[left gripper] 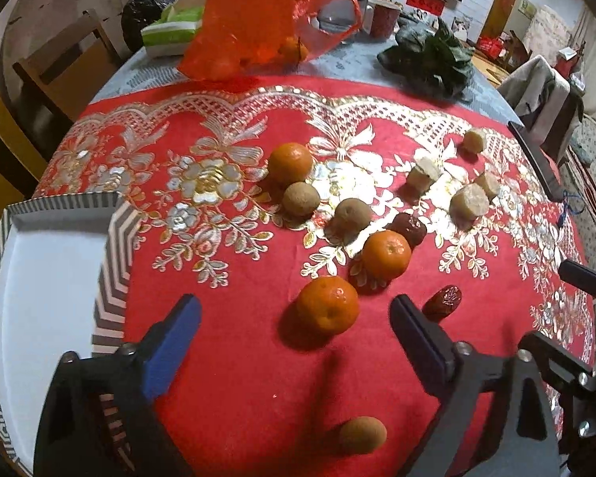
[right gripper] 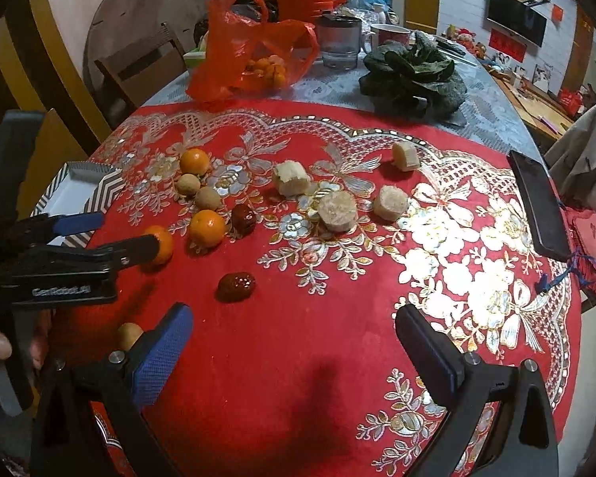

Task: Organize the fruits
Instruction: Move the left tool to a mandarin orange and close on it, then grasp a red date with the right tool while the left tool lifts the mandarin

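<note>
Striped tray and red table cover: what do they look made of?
Striped tray: likely paperboard, matte white inside, printed chevron walls with crisp folded corners. Red table cover: seemingly fuzzy, velvet-like fabric; metallic gold-silver floral pattern glints, whether foil print or embroidery is unclear.

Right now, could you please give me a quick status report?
Both hand-held grippers open: left, right, empty. Left lined up on nearest orange. Tray empty. Nothing blocking.

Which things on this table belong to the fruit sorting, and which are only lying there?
For the job: mandarins, brown round fruits, red dates, pale cut pieces, striped tray, left gripper.

Lying about: red plastic bag, leafy greens, phone, glass jar.
</note>
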Motion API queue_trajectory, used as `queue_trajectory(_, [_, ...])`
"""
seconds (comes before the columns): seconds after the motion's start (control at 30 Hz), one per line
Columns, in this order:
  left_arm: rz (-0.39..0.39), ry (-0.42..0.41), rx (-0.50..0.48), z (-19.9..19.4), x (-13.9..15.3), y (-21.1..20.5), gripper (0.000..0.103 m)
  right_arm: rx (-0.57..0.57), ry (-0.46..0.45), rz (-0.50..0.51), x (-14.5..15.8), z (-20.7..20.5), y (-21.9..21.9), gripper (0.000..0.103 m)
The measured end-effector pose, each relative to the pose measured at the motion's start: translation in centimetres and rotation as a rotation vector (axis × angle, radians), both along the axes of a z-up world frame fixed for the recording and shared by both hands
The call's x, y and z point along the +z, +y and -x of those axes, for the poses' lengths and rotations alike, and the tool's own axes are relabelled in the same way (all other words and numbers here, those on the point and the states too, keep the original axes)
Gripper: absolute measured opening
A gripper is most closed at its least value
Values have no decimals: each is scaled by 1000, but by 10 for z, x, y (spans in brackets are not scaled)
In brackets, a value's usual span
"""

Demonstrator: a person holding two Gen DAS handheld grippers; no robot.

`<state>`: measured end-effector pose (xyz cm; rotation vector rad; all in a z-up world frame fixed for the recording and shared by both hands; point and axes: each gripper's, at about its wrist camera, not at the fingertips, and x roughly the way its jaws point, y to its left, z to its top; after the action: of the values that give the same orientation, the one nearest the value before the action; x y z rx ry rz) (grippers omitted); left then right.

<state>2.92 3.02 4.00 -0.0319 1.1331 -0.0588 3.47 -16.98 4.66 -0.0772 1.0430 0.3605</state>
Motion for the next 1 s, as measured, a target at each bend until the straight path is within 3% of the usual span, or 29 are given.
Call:
queue_trajectory(0.17, [13,31,-23,-4,-7,-4,63,12,9,-10,-1,-1,2,102])
queue_trajectory(0.3, [63,55,-51,-5,-12,-6,35,26,16,-21,-3,-4,5,101])
queue_trajectory(0.47, [33,52,-54,-2,-11,-8,35,68,45,-57,-12,-10,15,91])
queue_trajectory(0.6, [27,58,-36,-1,-11,0,35,99,103,-78,-27,-21,25,69])
queue_trajectory(0.8, [42,55,-13,3,-5,11,35,150,132,-44,-41,-29,39,66])
queue_trajectory(1.0, [60,43,0,4,1,16,35,195,114,26,-43,-34,51,40])
